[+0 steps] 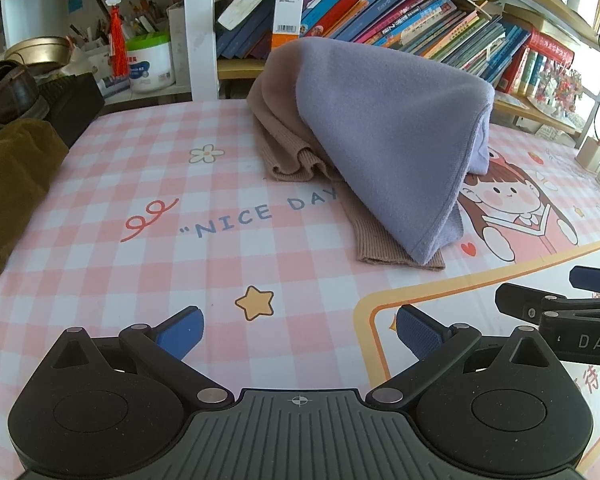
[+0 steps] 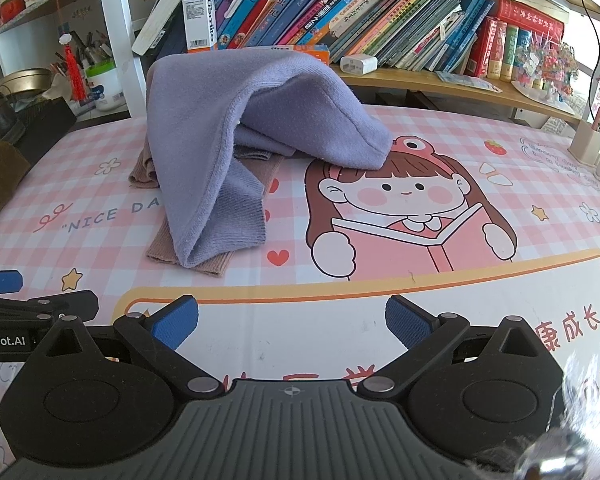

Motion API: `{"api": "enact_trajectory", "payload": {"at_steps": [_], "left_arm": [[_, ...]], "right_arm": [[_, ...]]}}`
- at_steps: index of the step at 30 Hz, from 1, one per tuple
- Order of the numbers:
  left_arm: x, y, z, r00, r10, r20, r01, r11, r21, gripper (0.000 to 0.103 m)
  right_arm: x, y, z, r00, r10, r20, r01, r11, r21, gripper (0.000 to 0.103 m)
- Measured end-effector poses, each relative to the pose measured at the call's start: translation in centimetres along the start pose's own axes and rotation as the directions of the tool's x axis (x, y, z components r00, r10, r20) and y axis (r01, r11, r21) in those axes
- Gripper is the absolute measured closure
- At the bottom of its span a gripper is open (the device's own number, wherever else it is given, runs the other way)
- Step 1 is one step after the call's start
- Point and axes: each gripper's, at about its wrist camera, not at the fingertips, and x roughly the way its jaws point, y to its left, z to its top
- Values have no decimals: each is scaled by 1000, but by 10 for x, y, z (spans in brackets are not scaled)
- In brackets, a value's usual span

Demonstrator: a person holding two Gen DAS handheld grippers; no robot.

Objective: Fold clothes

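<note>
Clothes (image 1: 384, 128) heaped, left claw (image 1: 300, 334), right claw (image 2: 292, 326) wide, empty

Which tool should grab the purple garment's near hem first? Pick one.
Left. The left tool is open and faces the hem corner of the purple garment almost straight ahead; from the right tool, also open, it lies off to the left.

Tan garment (image 1: 288, 148) mostly hidden under purple garment (image 1: 380, 128). Right gripper (image 1: 592, 280) cut off at frame edge. Olive cloth (image 1: 12, 176) cropped far left.
</note>
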Motion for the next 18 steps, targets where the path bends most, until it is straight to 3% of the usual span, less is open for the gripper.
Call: {"api": "enact_trajectory", "payload": {"at_steps": [18], "left_arm": [[0, -6, -5, 1000, -5, -19, 5, 1000, 0, 0]], "right_arm": [[-2, -3, -8, 1000, 9, -14, -10, 1000, -10, 2]]}}
